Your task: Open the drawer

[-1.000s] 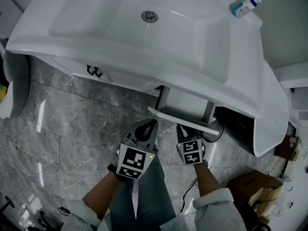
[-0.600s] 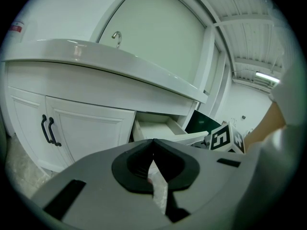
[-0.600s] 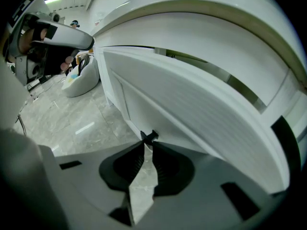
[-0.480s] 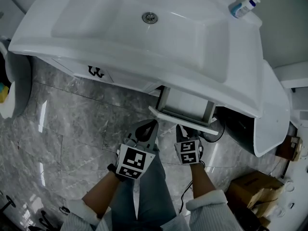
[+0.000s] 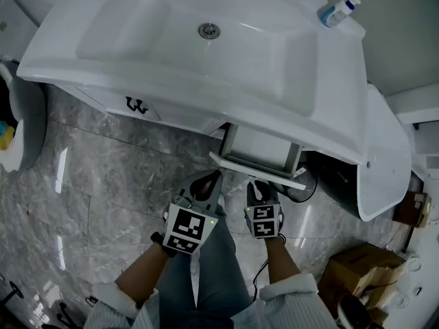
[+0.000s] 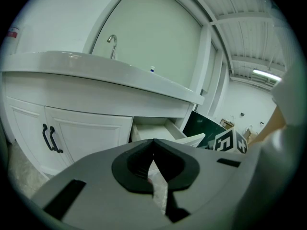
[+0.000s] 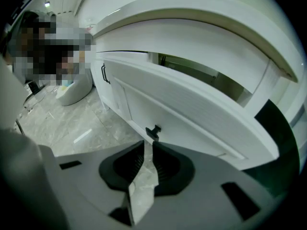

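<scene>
Drawer (image 5: 255, 153) sits part-way out under the sink (image 5: 288, 60), right of centre. Right hand-held gripper (image 7: 147, 145) has just been opening: jaws narrowly apart, knob (image 7: 153, 131) just beyond them, ungripped. Left hand-held gripper (image 6: 153, 143) closed, empty. Looks like the release; any further pull needs a fresh grip.

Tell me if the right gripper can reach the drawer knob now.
Probably yes. The right gripper has just been opening its jaws, nothing between them; the knob sits just past their tips, nothing in the way.
</scene>
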{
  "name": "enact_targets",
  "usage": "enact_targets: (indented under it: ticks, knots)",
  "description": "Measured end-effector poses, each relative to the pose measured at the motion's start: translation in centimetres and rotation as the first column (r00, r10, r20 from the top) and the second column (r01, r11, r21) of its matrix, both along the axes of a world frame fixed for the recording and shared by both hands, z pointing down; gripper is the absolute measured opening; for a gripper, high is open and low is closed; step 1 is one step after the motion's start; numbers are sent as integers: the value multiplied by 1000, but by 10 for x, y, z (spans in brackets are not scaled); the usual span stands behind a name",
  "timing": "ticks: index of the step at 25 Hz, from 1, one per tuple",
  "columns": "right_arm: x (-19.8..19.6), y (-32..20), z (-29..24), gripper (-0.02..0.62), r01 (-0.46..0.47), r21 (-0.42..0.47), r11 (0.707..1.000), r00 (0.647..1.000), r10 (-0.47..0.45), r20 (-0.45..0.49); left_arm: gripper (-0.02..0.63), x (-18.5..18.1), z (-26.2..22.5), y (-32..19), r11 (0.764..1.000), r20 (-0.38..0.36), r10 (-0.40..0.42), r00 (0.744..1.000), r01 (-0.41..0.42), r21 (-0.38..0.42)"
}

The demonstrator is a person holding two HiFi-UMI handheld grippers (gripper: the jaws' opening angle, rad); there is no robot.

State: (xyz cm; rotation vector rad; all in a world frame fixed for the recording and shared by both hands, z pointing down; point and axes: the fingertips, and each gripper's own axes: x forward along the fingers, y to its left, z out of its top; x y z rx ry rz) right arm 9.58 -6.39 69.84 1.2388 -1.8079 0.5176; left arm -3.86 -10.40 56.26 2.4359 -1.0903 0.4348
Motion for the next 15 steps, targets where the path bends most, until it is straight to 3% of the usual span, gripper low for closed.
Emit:
enact_targets:
  ticks: [6, 15]
  knots:
    - [-11, 6, -30, 63, -111, -8, 994, 987, 111, 119, 15, 4, -19, 5, 1000, 3, 10, 1000, -10, 9]
    - [-14, -16, -128, 63, -155, 106, 982, 955, 121, 272, 15, 13, -80, -2, 998, 10, 17, 1000, -17, 66]
